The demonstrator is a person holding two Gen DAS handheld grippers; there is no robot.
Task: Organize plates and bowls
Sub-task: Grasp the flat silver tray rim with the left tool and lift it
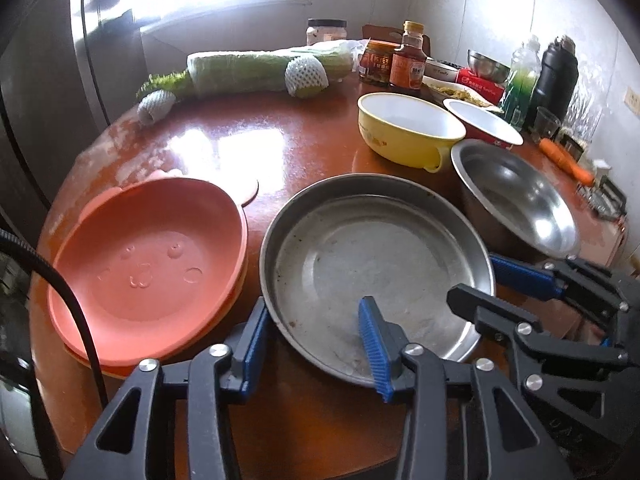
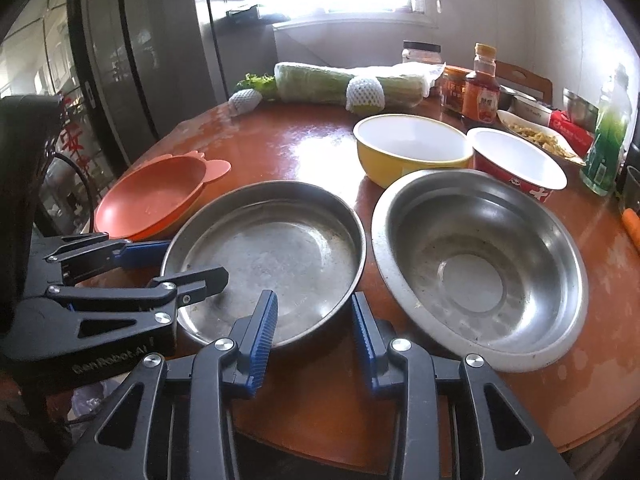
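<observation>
Shallow round steel pan point(image 1: 376, 276) — centre front of the brown table point(image 1: 248, 148). Left tongs point(image 1: 316, 340) and right tongs point(image 2: 314, 334), both spread wide, straddle its near rim, seemingly empty — likely poised to lift it. Deep steel bowl point(image 2: 480, 268) just beside.
</observation>
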